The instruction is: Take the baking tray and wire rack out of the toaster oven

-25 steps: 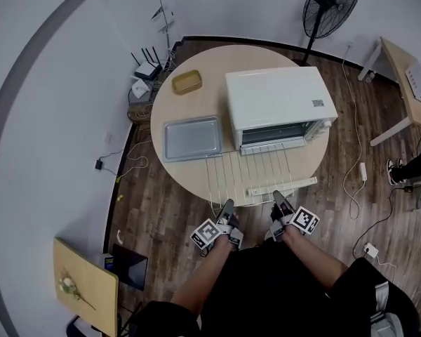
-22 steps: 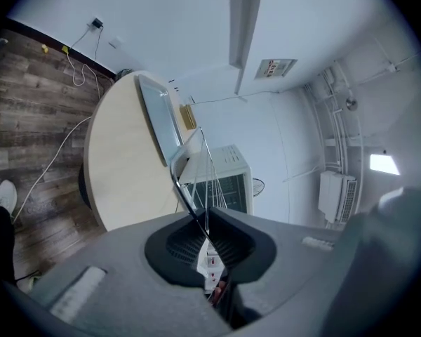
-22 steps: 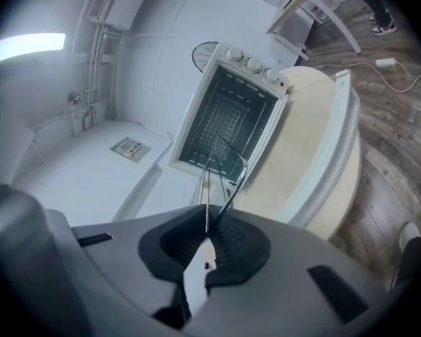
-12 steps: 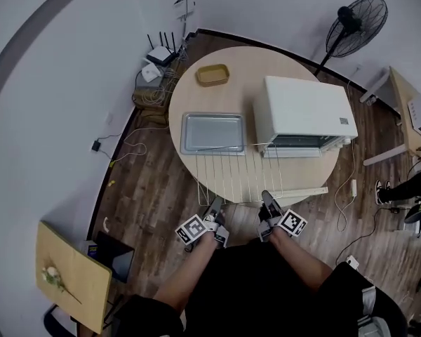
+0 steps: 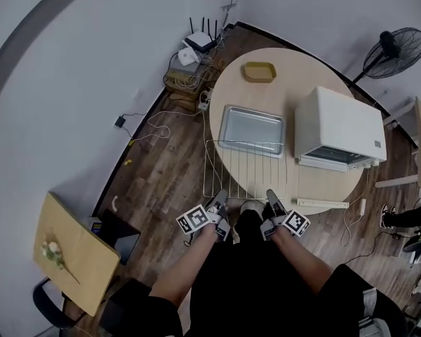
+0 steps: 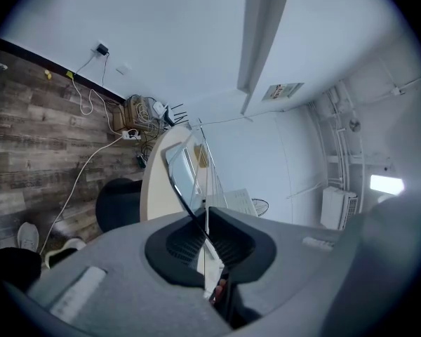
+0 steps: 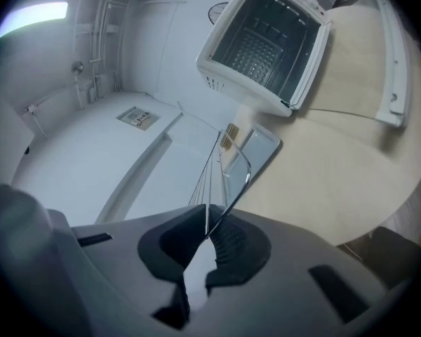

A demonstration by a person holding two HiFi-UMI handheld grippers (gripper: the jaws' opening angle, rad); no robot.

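**Wire rack in two-gripper carry: hazards listed**

- **Item.** The wire rack is out of the toaster oven. It is held roughly level by its near rail, partly over the round table, with its left corner past the table edge.
- **Left gripper.** The jaws are clamped tight on the thin near rail.
- **Right gripper.** The jaws are likewise pinched on the same rail, further right.
- **Baking tray.** It is already out and lies on the table beside the oven, at the rack's far rail. Whether rail and tray rim touch is not settled from above.

**Hazards**

- **Slip.** Only one edge is gripped, on round wire, so a sag or swing of the far edge is to be expected if either pinch eases.
- **Snag.** The tray may be caught and shoved if the rack is lowered forward.
- **Tip.** If it is set down where it hangs, the left part is left unsupported.
- **Twist.** The rail may be strained by uneven hand travel.
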